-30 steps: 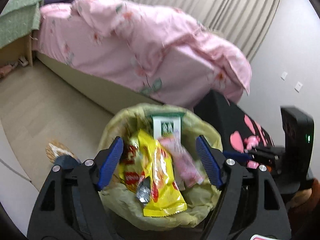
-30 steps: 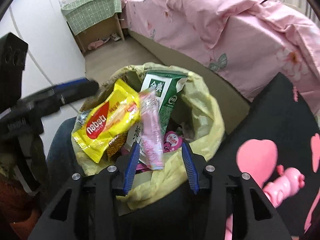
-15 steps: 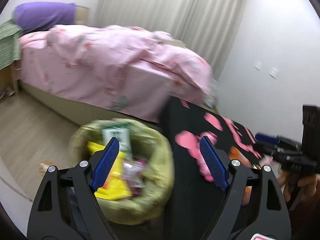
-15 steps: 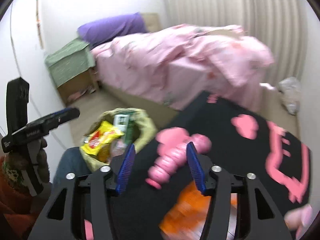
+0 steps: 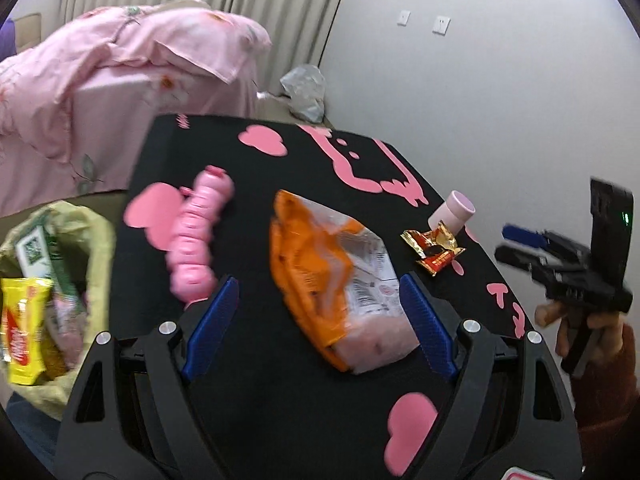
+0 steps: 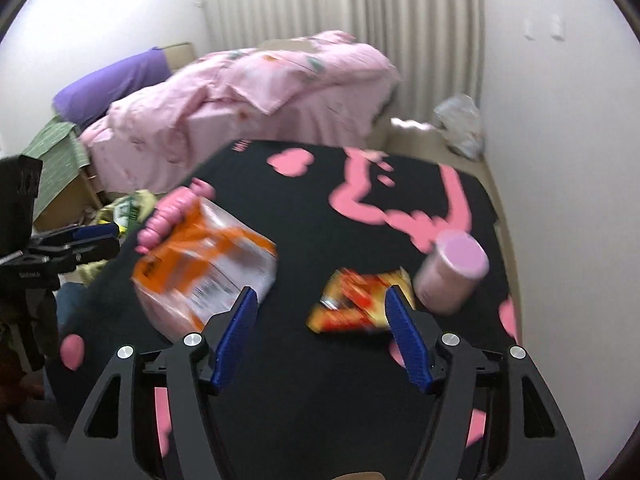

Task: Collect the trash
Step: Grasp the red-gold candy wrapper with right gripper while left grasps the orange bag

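Observation:
An orange and white snack bag (image 5: 336, 276) lies on the black table with pink patterns (image 5: 248, 360). My left gripper (image 5: 316, 292) is open and empty, its blue fingers either side of the bag's near end. A red and gold wrapper (image 6: 360, 300) lies in front of my right gripper (image 6: 320, 308), which is open and empty. A pink strip of small bottles (image 5: 198, 236) lies left of the bag. A pink cup (image 6: 452, 276) lies on its side at the right. The bin lined with a yellow-green bag (image 5: 44, 296) holds wrappers, left of the table.
A bed with a pink quilt (image 6: 256, 92) stands behind the table. A crumpled grey plastic bag (image 5: 304, 92) lies on the floor by the curtain. The white wall (image 5: 480, 80) runs along the table's right side. A green-covered stand (image 6: 52, 160) sits far left.
Both grippers have swung right, from above the bin to over the table. The right gripper let go of the pink wrapper into the bin. Both are open and empty now.

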`<state>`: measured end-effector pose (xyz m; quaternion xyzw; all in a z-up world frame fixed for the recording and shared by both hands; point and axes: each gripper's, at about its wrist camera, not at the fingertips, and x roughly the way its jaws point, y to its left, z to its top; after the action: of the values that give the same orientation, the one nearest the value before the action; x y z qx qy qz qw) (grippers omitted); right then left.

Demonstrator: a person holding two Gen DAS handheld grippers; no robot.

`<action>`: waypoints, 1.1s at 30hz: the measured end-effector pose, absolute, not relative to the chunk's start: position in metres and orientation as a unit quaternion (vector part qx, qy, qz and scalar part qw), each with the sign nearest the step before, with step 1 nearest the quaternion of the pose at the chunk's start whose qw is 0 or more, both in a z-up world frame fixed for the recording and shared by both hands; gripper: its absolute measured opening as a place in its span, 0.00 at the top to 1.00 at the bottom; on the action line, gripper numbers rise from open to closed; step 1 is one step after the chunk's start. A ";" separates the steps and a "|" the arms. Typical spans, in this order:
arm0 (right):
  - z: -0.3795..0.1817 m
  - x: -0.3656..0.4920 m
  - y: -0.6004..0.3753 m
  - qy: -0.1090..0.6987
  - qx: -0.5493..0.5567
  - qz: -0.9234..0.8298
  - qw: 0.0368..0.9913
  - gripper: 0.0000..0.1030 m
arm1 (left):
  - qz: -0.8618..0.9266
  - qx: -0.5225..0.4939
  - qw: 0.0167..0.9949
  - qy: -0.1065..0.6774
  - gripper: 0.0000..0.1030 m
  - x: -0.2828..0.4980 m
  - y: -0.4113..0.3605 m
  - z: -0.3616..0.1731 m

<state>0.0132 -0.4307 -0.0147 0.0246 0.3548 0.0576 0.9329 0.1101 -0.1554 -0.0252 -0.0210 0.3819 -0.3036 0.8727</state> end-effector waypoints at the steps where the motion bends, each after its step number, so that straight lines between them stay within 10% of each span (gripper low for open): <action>1: -0.022 0.009 -0.436 0.357 0.030 0.055 0.932 0.31 | -0.303 -0.020 0.871 0.386 0.24 0.112 -0.160 -0.028; 33: -0.062 0.032 -0.413 0.381 0.007 0.150 0.912 0.30 | -0.261 -0.008 0.886 0.382 0.22 0.101 -0.151 -0.032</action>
<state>0.0321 -0.4131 -0.0622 0.0069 0.3814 0.1496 0.9122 0.1011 -0.1508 -0.0322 -0.0082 0.3820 -0.2612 0.8864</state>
